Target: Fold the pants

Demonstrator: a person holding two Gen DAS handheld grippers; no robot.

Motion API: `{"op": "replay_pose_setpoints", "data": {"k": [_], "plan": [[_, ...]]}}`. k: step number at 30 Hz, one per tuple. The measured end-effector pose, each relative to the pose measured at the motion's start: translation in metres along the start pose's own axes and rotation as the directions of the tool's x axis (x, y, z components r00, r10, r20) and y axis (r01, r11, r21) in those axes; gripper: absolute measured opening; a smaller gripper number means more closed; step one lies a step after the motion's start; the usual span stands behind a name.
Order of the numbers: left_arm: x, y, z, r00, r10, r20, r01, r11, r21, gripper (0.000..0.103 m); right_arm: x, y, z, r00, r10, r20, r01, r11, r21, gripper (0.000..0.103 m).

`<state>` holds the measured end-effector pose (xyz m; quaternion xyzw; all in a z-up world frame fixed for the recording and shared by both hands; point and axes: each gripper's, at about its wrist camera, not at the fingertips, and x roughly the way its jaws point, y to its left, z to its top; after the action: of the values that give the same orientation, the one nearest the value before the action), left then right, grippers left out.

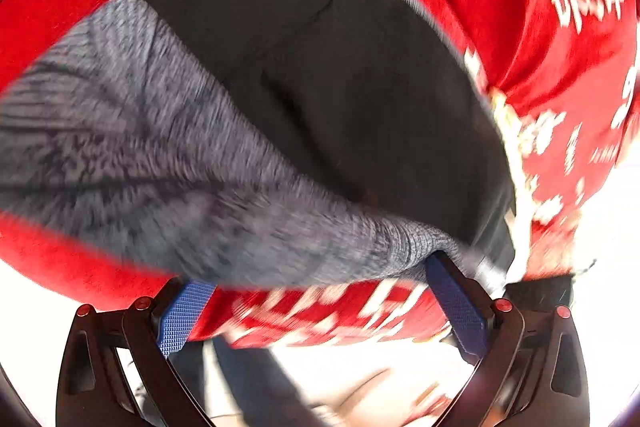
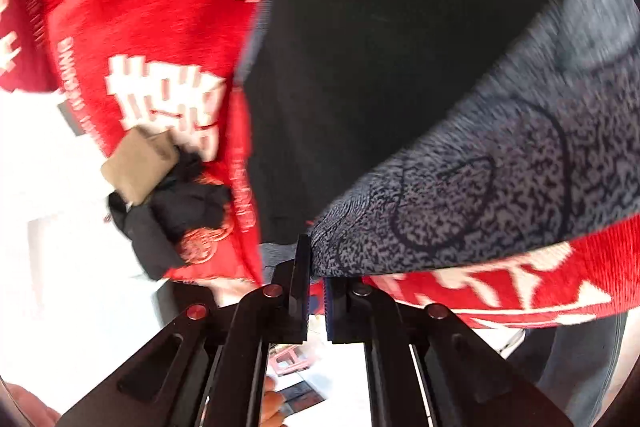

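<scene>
The pants (image 1: pixel 328 75) are black with a grey knit waistband (image 1: pixel 160 155) and lie on a red cloth (image 1: pixel 500 7) with white characters. In the left wrist view my left gripper (image 1: pixel 320 303) is open, its blue-padded fingers (image 1: pixel 184 315) spread wide just below the waistband's edge; the right finger touches the band's corner. In the right wrist view my right gripper (image 2: pixel 316 291) is shut on the waistband (image 2: pixel 500 171) at its corner, with the black pants (image 2: pixel 360 67) beyond.
A brown tag and a bunch of black cloth (image 2: pixel 160 195) lie at the red cloth's (image 2: pixel 140 27) left edge. Bright white floor shows below and to the left. Both views are blurred by motion.
</scene>
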<state>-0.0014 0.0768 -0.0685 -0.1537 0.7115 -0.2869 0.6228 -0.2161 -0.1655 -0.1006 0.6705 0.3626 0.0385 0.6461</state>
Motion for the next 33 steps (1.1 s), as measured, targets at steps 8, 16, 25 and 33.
{"op": "replay_pose_setpoints", "data": {"k": [8, 16, 25, 33], "plan": [[0.012, -0.008, 0.016, 0.999, 0.046, -0.006, -0.046, 0.998, 0.035, 0.071, -0.030, -0.016, 0.011, 0.988, -0.156, -0.019, 0.155, 0.987, -0.046, 0.023], [0.026, -0.010, 0.022, 0.995, 0.098, -0.015, -0.097, 0.995, 0.020, 0.035, -0.115, -0.090, 0.018, 0.978, -0.104, 0.182, 0.069, 0.980, 0.184, 0.048], [-0.030, -0.088, 0.058, 0.985, 0.124, 0.117, -0.131, 0.990, 0.049, 0.022, -0.138, -0.022, 0.055, 0.979, -0.097, 0.178, 0.087, 0.994, 0.063, 0.005], [0.001, -0.150, 0.173, 0.963, 0.136, 0.232, -0.172, 0.974, 0.147, 0.023, -0.137, 0.072, 0.194, 0.987, -0.160, 0.030, 0.162, 0.964, -0.209, 0.005]]}}
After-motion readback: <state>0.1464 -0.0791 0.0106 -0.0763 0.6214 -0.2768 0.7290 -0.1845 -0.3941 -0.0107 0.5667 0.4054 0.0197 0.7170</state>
